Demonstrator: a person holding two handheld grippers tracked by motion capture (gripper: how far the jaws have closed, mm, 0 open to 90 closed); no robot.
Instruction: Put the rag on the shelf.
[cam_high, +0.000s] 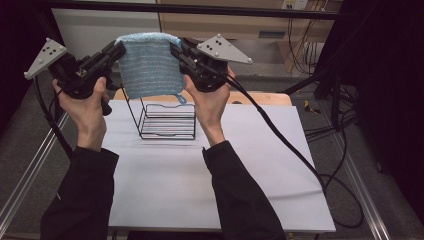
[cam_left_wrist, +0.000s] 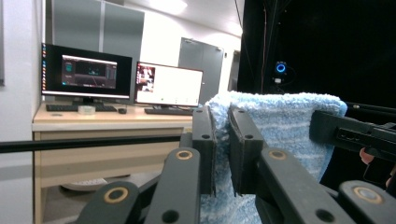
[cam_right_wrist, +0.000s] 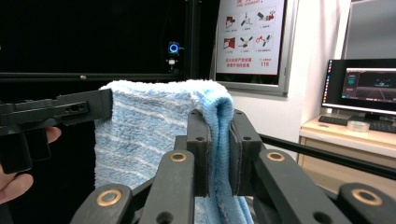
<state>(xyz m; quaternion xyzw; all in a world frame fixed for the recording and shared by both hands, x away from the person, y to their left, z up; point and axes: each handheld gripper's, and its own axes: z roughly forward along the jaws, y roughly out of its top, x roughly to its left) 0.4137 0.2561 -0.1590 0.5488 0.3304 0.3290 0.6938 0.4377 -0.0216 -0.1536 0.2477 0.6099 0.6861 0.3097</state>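
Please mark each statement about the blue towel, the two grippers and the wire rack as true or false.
1. Both grippers hold the blue towel by its upper corners. True: left gripper, right gripper.
2. The towel lies flat on the table. False: it hangs in the air, spread between the grippers.
3. The wire rack stands on the table below the towel. True.
4. The towel is red. False: it is light blue with paler stripes.
5. The left gripper's jaws stand wide open. False: they are clamped on the towel's edge.
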